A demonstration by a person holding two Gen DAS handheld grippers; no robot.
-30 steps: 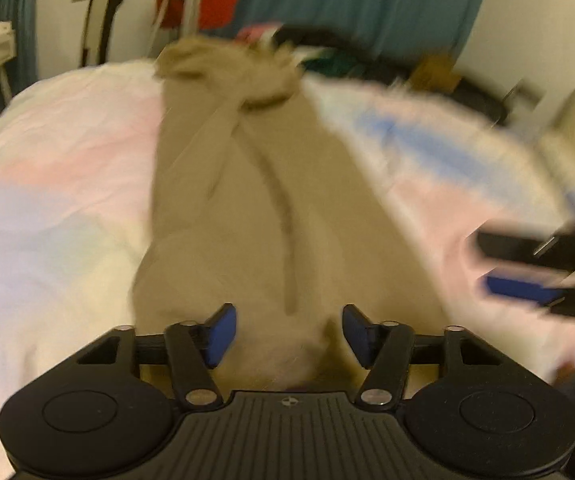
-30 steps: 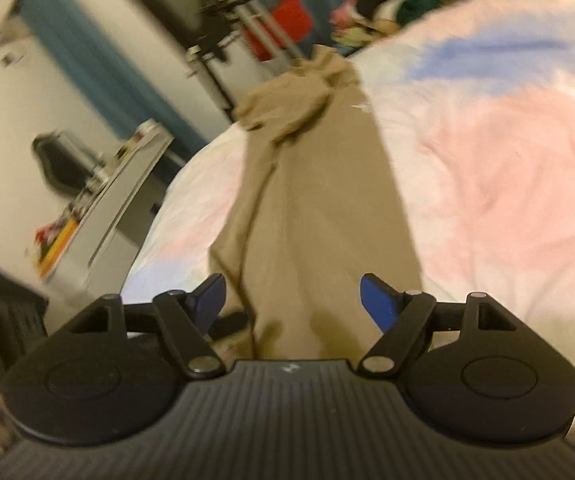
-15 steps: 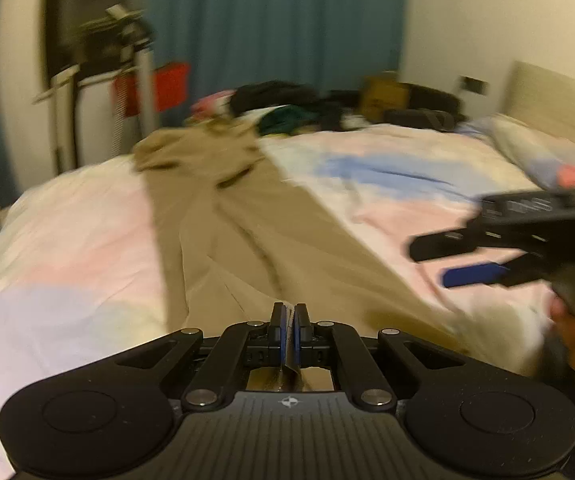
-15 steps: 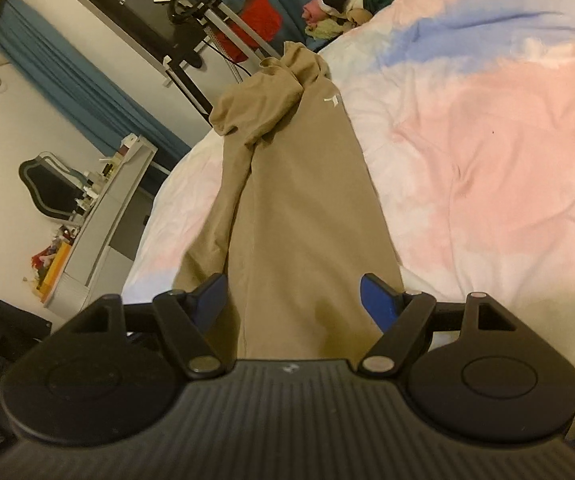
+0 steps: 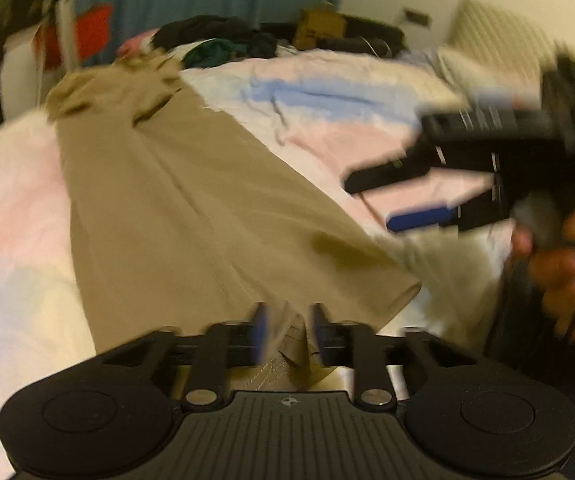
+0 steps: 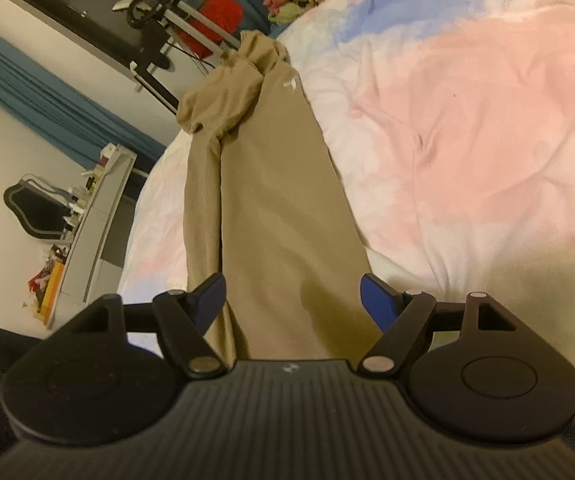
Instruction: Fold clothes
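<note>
A pair of tan trousers [image 5: 175,200] lies stretched lengthwise on the pastel bed sheet [image 5: 327,120], its bunched end at the far side. My left gripper [image 5: 289,332] is at the near hem. Its jaws are opening, and a fold of the hem stands between the blue pads without being pressed. In the right wrist view my right gripper [image 6: 293,298] stands open, wide over the near end of the trousers [image 6: 271,200], gripping nothing. The left wrist view shows the right gripper [image 5: 371,204] held by a person's hand [image 5: 559,256], off the trousers' right edge.
A pile of dark and coloured clothes [image 5: 215,36] lies at the bed's far end. A red object [image 6: 219,12] and a metal stand sit beyond it, before a blue curtain. A cluttered white desk [image 6: 87,220] runs along the bed's left side. The headboard [image 5: 495,28] is at far right.
The left jaws were apart, then shut at the trouser hem, and now stand apart again with the hem between them. The right gripper stayed open and dipped a little toward the trousers.
</note>
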